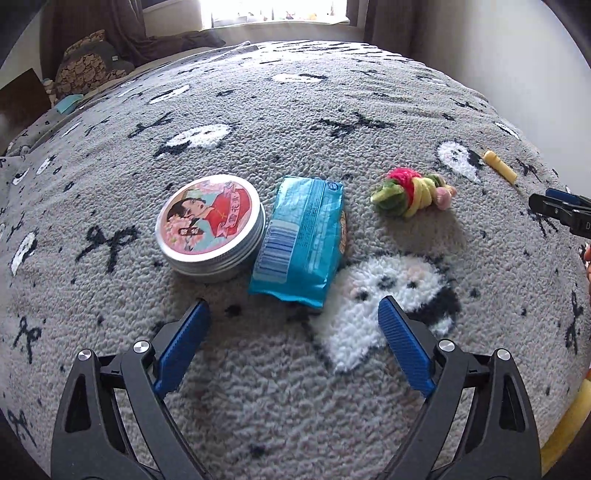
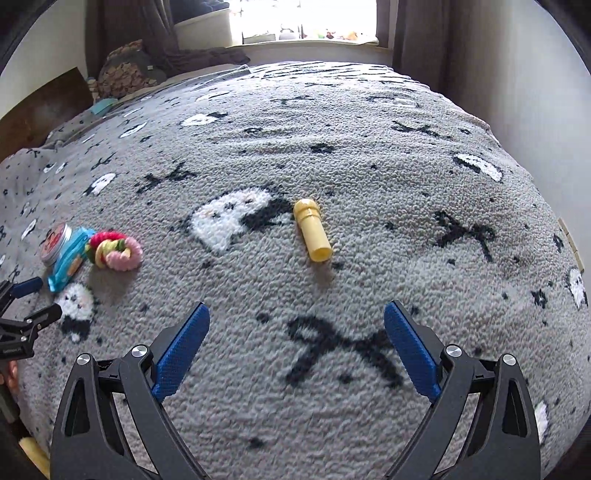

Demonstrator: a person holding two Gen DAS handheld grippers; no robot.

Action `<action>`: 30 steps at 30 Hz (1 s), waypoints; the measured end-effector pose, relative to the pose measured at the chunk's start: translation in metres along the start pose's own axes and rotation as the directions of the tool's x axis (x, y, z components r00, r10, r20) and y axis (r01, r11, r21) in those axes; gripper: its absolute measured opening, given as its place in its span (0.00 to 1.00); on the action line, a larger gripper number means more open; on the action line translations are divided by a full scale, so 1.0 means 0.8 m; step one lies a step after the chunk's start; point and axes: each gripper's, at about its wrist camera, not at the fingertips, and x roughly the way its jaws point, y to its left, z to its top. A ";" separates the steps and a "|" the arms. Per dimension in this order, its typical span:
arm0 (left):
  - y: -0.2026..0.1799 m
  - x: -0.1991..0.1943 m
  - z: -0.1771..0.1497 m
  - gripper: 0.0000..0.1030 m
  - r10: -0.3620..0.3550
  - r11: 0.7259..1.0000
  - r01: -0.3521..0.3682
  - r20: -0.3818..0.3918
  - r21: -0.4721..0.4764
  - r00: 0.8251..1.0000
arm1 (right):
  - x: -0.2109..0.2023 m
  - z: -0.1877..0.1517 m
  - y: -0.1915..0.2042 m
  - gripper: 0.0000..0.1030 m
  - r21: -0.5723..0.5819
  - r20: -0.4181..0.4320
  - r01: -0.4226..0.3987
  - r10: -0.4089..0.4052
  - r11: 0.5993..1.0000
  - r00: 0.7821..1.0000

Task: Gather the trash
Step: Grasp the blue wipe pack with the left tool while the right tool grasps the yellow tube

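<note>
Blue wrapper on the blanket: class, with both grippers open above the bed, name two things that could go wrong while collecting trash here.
The blue wrapper lies against the round tin, so the left gripper might nudge or catch the tin. The fluffy blanket could snag under closing jaws.

Grey blanket (image 1: 295,110) with black bows, light-blue wrapper (image 1: 299,240), pale-yellow tube (image 2: 312,230).

Grey fleece blanket (image 1: 295,387) with ghost pattern; patterned cushion (image 1: 88,68); bright window (image 2: 306,22)
</note>
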 end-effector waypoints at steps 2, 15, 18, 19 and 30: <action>-0.001 0.010 0.010 0.83 -0.014 1.000 0.014 -0.004 0.009 1.000 | 0.009 0.008 -0.002 0.93 -0.002 0.000 0.010 -0.010 1.000 1.000; -0.010 0.041 0.056 0.51 -0.060 0.997 0.059 0.011 0.039 0.998 | 0.068 0.048 -0.014 0.77 0.014 -0.017 -0.001 0.001 1.000 1.000; -0.011 0.040 0.055 0.42 -0.060 0.997 0.060 0.010 0.038 0.998 | 0.078 0.053 -0.013 0.62 0.010 -0.025 0.006 -0.006 1.000 1.000; -0.012 0.039 0.054 0.41 -0.057 0.998 0.057 0.010 0.039 0.998 | 0.079 0.053 -0.011 0.56 0.002 -0.027 0.006 -0.006 1.000 1.000; -0.032 -0.016 0.002 0.31 -0.062 0.998 0.062 0.022 0.033 0.998 | 0.032 0.018 0.005 0.18 -0.063 -0.045 -0.015 0.012 0.998 0.999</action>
